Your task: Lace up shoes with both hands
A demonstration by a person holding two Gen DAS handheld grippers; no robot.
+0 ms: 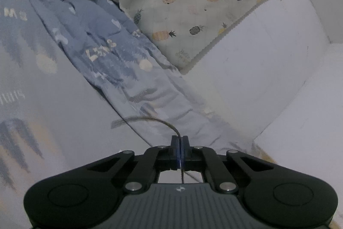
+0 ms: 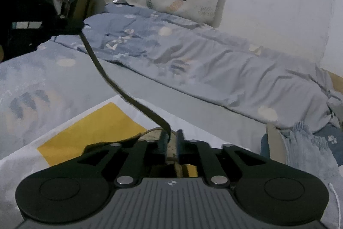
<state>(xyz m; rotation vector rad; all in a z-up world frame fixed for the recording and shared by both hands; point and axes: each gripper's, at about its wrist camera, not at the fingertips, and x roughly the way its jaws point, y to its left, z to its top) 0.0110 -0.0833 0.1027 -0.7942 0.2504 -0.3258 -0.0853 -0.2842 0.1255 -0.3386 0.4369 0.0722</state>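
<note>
lace: dark flat lace (image 2: 100, 70) runs taut across the bed, from the left gripper (image 2: 80, 26) at upper left in the right wrist view down to the right gripper (image 2: 171, 138); in the left wrist view it (image 1: 171, 125) curls out of the closed jaws.
left gripper (image 1: 180, 140): jaws together, clamped on the lace.
right gripper: jaws slightly apart; lace lies against the left finger (image 2: 164, 141), no firm pinch visible.
shoe: mostly hidden under the right gripper; only a tan patch (image 2: 171, 151) shows between the fingers. Eyelets not visible.
progress (judged): mid-lacing, one pull under way; rows threaded cannot be counted; remaining eyelets and tying still to do.
bedding: blue quilt (image 2: 193, 57), pineapple-print cloth (image 1: 193, 3), white-and-yellow sheet (image 2: 90, 128).
writing: pale letters on quilt (image 1: 100, 49), unreadable; no brand legible.
</note>
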